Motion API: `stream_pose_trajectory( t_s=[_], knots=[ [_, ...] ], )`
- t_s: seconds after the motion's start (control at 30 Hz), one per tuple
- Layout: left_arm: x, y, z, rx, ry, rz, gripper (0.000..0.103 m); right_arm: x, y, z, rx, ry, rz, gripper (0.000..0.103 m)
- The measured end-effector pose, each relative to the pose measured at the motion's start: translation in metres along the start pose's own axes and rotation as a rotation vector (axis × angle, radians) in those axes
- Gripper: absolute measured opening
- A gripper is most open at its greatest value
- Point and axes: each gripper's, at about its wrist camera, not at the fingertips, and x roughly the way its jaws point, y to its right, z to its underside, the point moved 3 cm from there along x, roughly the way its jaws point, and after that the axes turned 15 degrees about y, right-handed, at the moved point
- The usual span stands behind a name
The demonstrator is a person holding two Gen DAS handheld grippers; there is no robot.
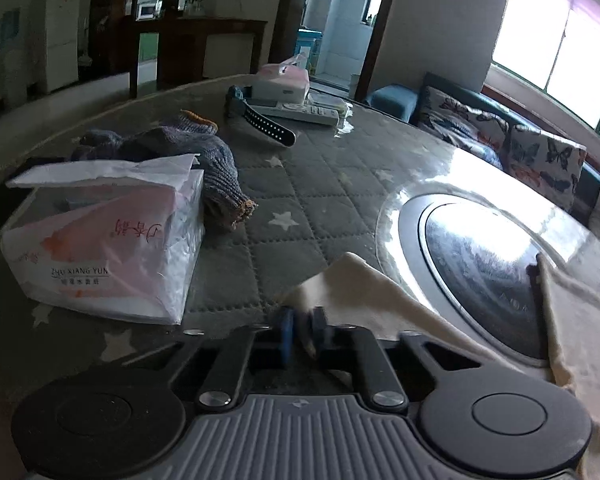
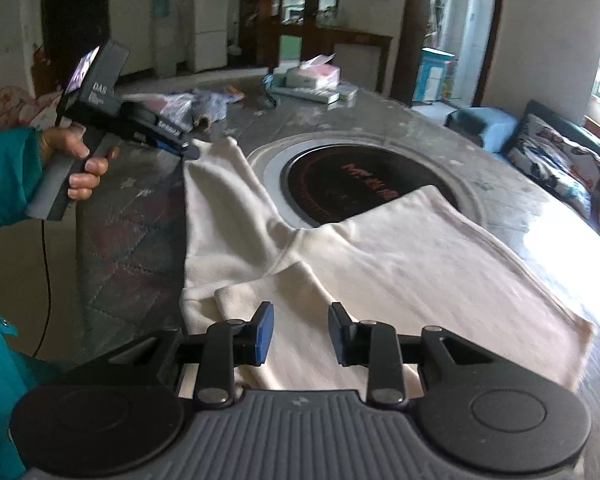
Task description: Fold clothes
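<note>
In the left wrist view, the left gripper (image 1: 302, 334) had its fingers pressed together on a corner of the cream garment (image 1: 364, 292), the cloth pinched between the blue pads low in the frame. From there the fabric ran off to the right across the rim of the hob (image 1: 480, 264) set into the worktop (image 1: 300, 184). A second flap of it showed at the far right edge. A tissue pack (image 1: 104, 236) sat just left of the gripper, with a grey knitted piece (image 1: 196, 152) behind it, both apart from the garment.

In the right wrist view, the right gripper (image 2: 300, 336) hovered with its fingers spread and nothing between them, over the near edge of the garment (image 2: 400, 256). The garment lay on the worktop (image 2: 500, 188), partly over the hob (image 2: 360, 176). One narrow part rose limp toward the left gripper (image 2: 190, 148), held in the left hand (image 2: 80, 160). The lifted strip sagged and creased under its own weight, so the cloth looked light, soft and floppy, not slippery. It would likely follow whichever corner was pulled and bunch elsewhere. A good second hold seemed to be the near hem or a free corner, pinched at the edge so that only one layer came up.
</note>
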Motion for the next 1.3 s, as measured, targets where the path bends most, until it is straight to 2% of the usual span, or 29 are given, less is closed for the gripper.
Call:
stream_pose_trajectory(
  t_s=[0.1,0.2,0.37,0.57,0.73,0.87,1.13,1.23,1.3],
  knots=[
    [-0.013,0.013,-0.01,0.008,0.039,0.073,0.004,-0.016,0.007,0.005,0.024,0.013,0.039,0.03],
    [-0.04,0.045,-0.025,0.051,0.108,0.193,0.004,-0.029,0.017,0.009,0.052,0.024,0.081,0.03],
    [-0.084,0.114,-0.042,0.114,0.169,0.432,0.004,-0.05,0.035,0.02,0.11,0.047,0.154,0.03],
    [-0.129,0.199,-0.03,0.197,0.171,0.701,0.004,-0.077,0.058,0.039,0.193,0.084,0.241,0.03],
    [-0.151,0.255,0.003,0.257,0.121,0.87,0.004,-0.097,0.074,0.053,0.244,0.1,0.304,0.03],
    [-0.153,0.281,0.032,0.288,0.05,0.944,0.004,-0.109,0.082,0.063,0.277,0.096,0.344,0.03],
    [-0.145,0.301,0.084,0.38,-0.098,0.989,0.01,-0.127,0.095,0.078,0.335,0.081,0.409,0.03],
    [-0.142,0.291,0.086,0.407,-0.105,0.981,0.03,-0.13,0.096,0.079,0.349,0.082,0.413,0.03],
    [-0.136,0.274,0.08,0.411,-0.09,0.945,0.034,-0.127,0.094,0.076,0.348,0.084,0.397,0.03]
  ],
)
